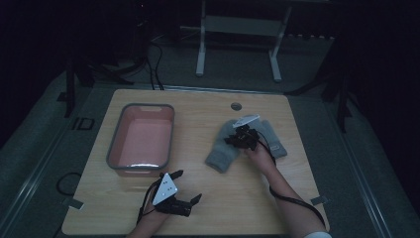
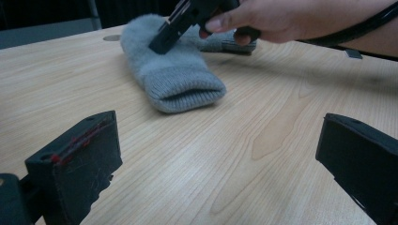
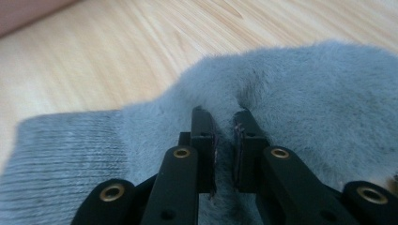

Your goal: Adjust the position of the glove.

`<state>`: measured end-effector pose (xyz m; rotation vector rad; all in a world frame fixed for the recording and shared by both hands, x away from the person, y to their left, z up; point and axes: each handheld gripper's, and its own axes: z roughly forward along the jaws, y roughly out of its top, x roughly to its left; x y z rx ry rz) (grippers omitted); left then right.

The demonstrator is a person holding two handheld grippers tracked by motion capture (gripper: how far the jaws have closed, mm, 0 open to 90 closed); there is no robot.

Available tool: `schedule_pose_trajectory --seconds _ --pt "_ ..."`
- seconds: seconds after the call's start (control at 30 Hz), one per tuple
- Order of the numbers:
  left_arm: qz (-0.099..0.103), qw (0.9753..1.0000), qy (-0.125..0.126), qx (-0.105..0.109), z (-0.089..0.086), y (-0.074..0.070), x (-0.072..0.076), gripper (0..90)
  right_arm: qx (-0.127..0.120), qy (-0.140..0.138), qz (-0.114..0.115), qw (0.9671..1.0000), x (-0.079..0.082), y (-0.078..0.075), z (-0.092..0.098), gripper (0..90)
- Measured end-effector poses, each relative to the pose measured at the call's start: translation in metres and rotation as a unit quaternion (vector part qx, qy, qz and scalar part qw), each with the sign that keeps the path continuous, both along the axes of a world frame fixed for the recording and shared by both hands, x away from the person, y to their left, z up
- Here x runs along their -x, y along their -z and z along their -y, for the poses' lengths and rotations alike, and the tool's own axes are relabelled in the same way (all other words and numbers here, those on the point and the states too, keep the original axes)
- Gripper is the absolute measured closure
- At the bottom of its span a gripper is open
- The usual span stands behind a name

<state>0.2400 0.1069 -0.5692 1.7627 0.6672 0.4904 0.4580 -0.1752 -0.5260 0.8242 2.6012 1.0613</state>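
Wooden table [image 1: 277,198]: right claw [image 3: 224,123] pinches grey mitten [image 3: 300,89]; left claw [image 1: 187,186] gapes empty.

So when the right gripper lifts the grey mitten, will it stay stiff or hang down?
Probably floppy: the grey mitten already bunches between the right gripper. The fuzzy knit looks light and not slippery, so the cuff likely droops.

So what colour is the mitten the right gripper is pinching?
Grey mitten, with a ribbed cuff; clearest in the right gripper view.
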Motion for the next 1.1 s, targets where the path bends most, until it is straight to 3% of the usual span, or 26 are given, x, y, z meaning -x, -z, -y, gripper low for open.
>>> schedule_pose_trajectory --seconds 0.2,0.4,0.43,0.53,0.67,0.77,0.87,1.0,1.1 --pt "0.001 1.0 0.0 -0.001 0.0 0.0 0.0 0.7 -0.019 -0.062 0.005 0.9979 0.016 -0.023 -0.001 82.1" --pt "0.0 1.0 0.0 0.0 0.0 0.0 0.0 0.7 -0.04 -0.143 0.01 0.9889 0.038 -0.041 -0.008 82.1" --pt "0.0 1.0 -0.001 0.0 0.0 0.0 0.0 0.7 -0.044 -0.161 0.002 0.986 0.041 -0.041 -0.01 82.1" --pt "0.0 1.0 -0.001 0.0 0.0 0.0 0.0 0.7 -0.039 -0.188 -0.011 0.9814 0.044 -0.033 -0.015 81.9" --pt "-0.001 1.0 0.0 0.001 0.0 0.0 0.0 0.7 -0.019 -0.202 -0.029 0.9789 0.042 -0.013 -0.021 81.5" --pt "0.0 1.0 0.0 0.0 0.0 0.0 0.0 0.7 0.011 -0.193 -0.037 0.9805 0.037 0.005 -0.024 77.8" --pt "-0.001 1.0 0.0 0.001 0.0 0.0 -0.001 0.7 -0.01 -0.182 -0.055 0.9818 0.031 0.013 -0.021 60.1" --pt "-0.002 1.0 0.001 0.001 0.0 0.0 -0.001 0.7 -0.007 -0.176 -0.041 0.9835 0.032 0.007 -0.019 45.4" --pt "-0.001 1.0 0.0 0.001 0.0 0.0 0.0 0.7 -0.008 -0.157 -0.03 0.9871 0.035 -0.002 -0.013 37.3"
